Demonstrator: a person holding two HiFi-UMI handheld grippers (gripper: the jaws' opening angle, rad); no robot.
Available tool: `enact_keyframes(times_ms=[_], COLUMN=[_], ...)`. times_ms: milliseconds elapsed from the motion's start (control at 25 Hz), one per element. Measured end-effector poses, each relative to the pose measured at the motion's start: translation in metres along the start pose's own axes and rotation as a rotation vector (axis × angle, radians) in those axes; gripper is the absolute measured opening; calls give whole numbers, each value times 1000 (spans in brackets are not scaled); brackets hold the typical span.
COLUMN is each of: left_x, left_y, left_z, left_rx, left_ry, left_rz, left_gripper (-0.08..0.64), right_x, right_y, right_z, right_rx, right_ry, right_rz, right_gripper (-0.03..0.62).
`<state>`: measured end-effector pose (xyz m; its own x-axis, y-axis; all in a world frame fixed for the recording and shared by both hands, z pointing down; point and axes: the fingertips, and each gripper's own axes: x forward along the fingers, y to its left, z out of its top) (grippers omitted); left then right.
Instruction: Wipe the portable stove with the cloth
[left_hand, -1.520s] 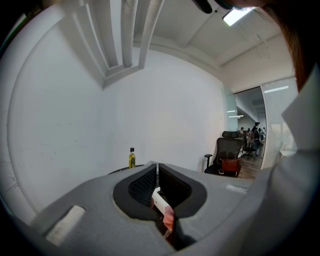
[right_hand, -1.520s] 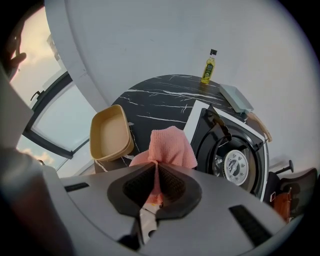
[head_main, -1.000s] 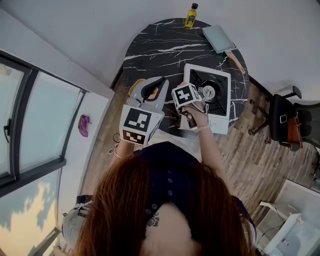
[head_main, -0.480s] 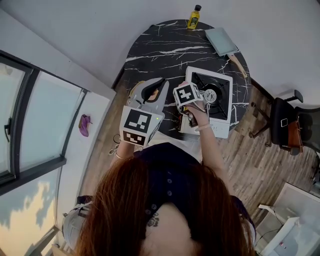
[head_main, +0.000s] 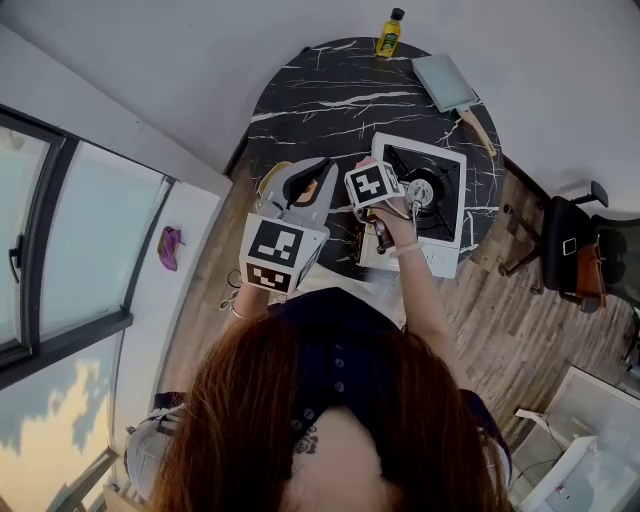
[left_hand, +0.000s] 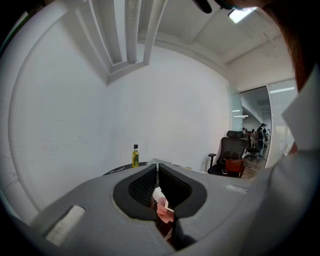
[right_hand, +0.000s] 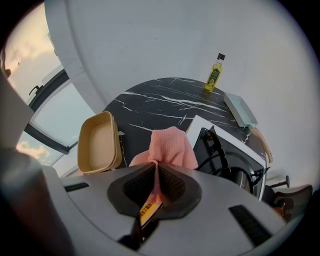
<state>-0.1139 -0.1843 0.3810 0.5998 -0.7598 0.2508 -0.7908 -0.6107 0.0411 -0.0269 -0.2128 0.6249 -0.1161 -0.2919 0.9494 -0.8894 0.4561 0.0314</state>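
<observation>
On the desk, the portable stove lay just right of the right tongs, which held the cloth. A tray lay to their left and an oil bottle stood well beyond.

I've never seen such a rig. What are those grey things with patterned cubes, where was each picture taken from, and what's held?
No robot: a person holds a hand-held gripper in each hand. One picture looks down from a head camera; the other two cameras ride on the grippers, looking along their jaws. On the round black table are a white portable stove, a yellow oil bottle and a beige tray. The right hand-held gripper is shut on a pink cloth; the left hand-held gripper is shut, empty.
</observation>
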Motion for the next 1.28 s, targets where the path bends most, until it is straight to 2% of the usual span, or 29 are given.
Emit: enact_keyframes(times_ms=[320, 600, 960, 1280], left_x=[3, 9, 18, 26], left_y=[-4, -11, -12, -8], left_z=[-2, -5, -11, -9], left_rx=[-10, -11, -9, -2], left_ry=[9, 25, 63, 58], left_rz=[0, -15, -30, -31], left_gripper=[23, 23, 23, 23], right_x=[4, 7, 10, 14], right_y=[-3, -9, -18, -23], right_z=[8, 17, 29, 38], right_rx=[-1, -15, -1, -4], right_ry=[-16, -59, -91, -88], right_rz=[-6, -53, -56, -54], right_gripper=[21, 21, 21, 21])
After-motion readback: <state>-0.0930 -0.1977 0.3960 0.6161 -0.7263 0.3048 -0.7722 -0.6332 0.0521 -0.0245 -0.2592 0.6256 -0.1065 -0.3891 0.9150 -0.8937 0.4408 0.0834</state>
